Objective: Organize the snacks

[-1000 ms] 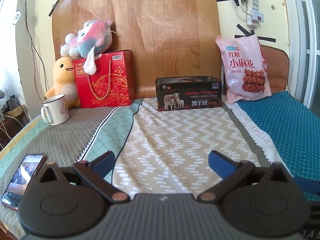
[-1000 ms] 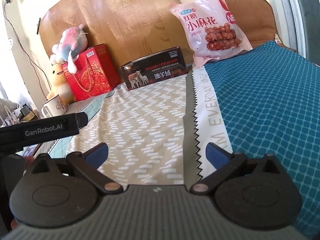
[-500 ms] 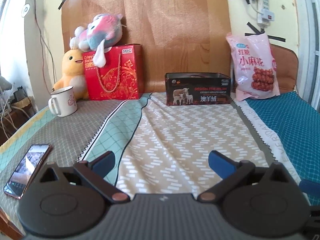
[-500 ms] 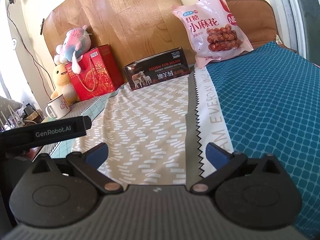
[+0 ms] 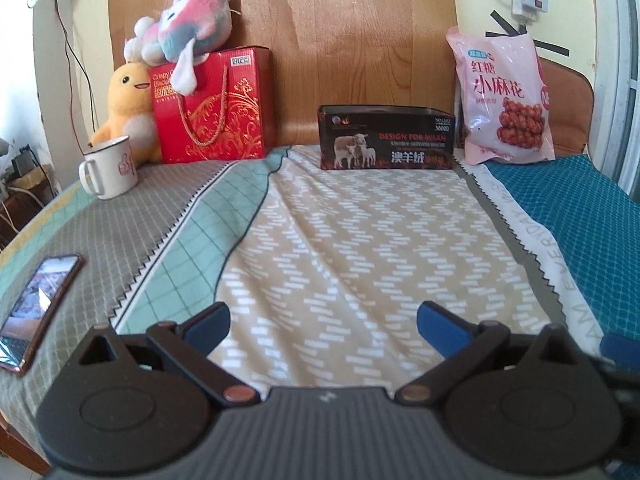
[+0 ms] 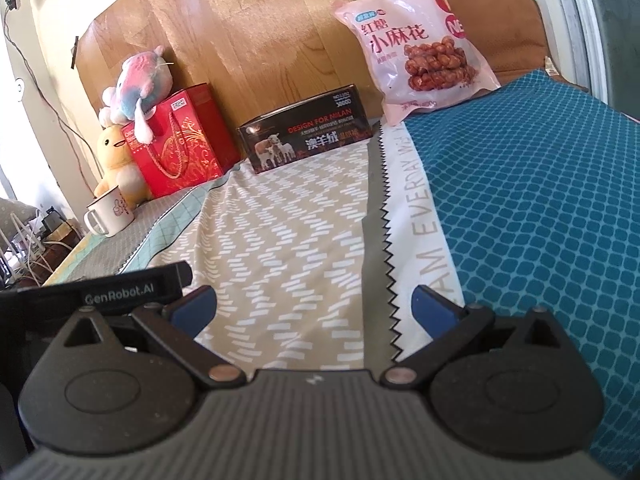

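The left hand-held gripper (image 5: 323, 320) hangs over the near part of the bed (image 5: 360, 240), its blue-tipped fingers (image 5: 208, 320) spread wide with nothing between them. The right hand-held gripper (image 6: 314, 306) is likewise released and empty, just to the right of the left one, above the seam where the beige cloth meets the teal. At the far edge, against the wooden headboard (image 5: 340, 40), the pink snack bag (image 5: 504, 96) leans upright on the right, just beside the black box (image 5: 386, 138) at the centre. Further left stands a red gift bag (image 5: 212, 108) with a plush toy (image 5: 188, 32) on top, a yellow duck toy (image 5: 128, 112) beside it, and a white mug (image 5: 110, 168) in front. A phone (image 5: 38, 308) lies flat at the near left.
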Motion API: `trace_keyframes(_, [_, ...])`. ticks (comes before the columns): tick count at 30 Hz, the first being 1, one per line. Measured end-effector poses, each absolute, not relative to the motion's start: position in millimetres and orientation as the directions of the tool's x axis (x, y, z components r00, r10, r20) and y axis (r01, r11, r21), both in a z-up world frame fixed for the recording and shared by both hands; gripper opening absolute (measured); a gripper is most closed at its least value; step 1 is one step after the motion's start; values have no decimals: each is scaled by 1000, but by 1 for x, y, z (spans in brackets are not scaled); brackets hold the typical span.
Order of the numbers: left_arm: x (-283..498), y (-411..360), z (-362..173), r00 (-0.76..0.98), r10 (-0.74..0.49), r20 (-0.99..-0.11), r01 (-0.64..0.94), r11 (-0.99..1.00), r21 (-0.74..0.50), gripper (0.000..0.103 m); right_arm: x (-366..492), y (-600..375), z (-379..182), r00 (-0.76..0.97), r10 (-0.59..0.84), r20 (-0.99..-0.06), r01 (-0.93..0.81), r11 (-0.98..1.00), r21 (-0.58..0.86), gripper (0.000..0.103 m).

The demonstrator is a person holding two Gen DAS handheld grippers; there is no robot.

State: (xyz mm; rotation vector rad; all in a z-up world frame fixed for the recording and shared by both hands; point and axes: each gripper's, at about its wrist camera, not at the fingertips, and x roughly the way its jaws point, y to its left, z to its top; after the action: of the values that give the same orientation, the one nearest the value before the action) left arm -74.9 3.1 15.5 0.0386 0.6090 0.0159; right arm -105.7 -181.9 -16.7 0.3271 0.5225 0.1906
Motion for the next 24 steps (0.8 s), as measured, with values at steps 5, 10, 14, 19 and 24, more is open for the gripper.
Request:
trace_keyframes(5, [-76, -10, 10, 824, 27, -567, 27, 996, 86, 103, -104, -191, -18, 868, 194, -457, -27, 937, 348, 103])
trace_keyframes(10, [-73, -23, 2, 803, -4, -596, 81, 991, 102, 103, -99, -204, -24, 875, 129, -466, 56, 931, 362, 103])
trace_keyframes(14, [-66, -32, -3, 769, -30, -639, 117, 989, 95, 103, -98, -212, -28, 886, 76, -458, 107, 926, 361, 103])
trace_keyframes(19, [-61, -43, -9, 763, -27, -645, 139, 983, 123, 103, -94, -215, -31, 893, 43, -447, 125, 932, 341, 103])
trace_keyframes(24, [-59, -47, -9, 775, -19, -632, 142, 979, 144, 103, -90, -213, -31, 901, 19, -433, 133, 939, 317, 103])
